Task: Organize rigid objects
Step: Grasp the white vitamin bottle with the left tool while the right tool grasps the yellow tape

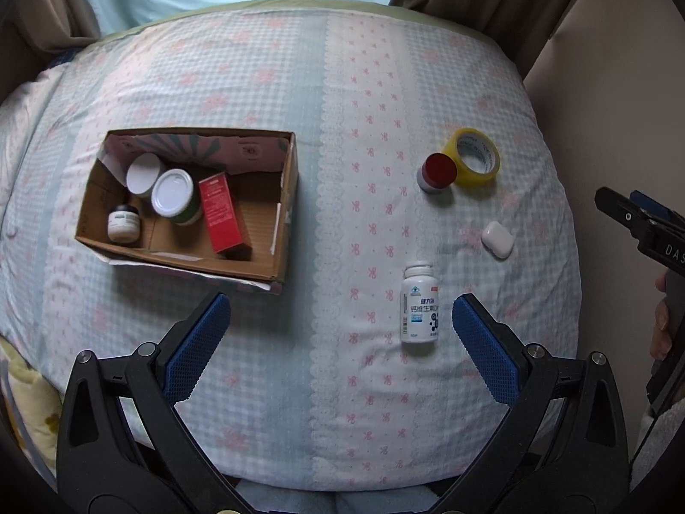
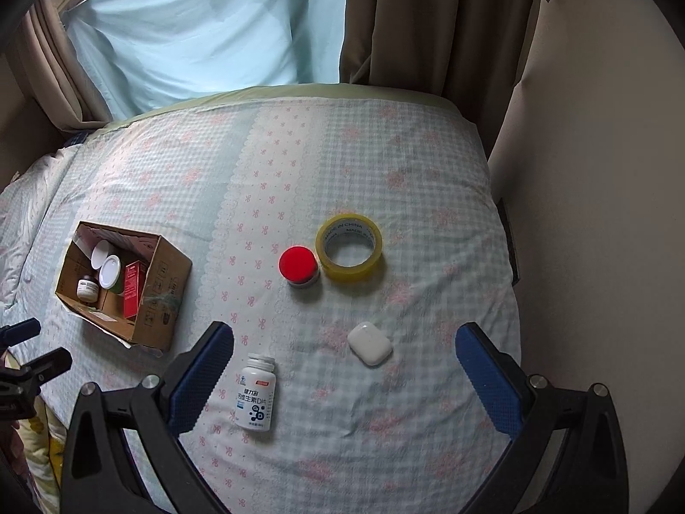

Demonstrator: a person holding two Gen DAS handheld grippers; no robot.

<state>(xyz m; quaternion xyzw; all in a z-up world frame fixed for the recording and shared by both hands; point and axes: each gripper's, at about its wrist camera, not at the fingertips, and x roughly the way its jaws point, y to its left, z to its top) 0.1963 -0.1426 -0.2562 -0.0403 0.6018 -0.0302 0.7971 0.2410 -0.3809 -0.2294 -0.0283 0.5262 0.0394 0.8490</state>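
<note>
Two handheld grippers hover over a bed with a cardboard box and loose small items.

The left gripper (image 1: pixel 341 312) has its blue-padded jaws spread wide and holds nothing; the right gripper (image 2: pixel 344 342) is likewise wide open and empty. On the checked bedspread (image 1: pixel 265 85), a cardboard box (image 1: pixel 286 197) sits to the left, holding a red carton (image 1: pixel 222 214), a green tin (image 1: pixel 175 197), a white tub (image 1: pixel 143 173) and a small dark-capped jar (image 1: pixel 123 225). Well apart to the right lie a white pill bottle (image 2: pixel 257 394) on its side, a white earbud case (image 2: pixel 369 343), a red-lidded jar (image 2: pixel 298 265) and, touching it, a yellow tape roll (image 2: pixel 349 245).
</note>
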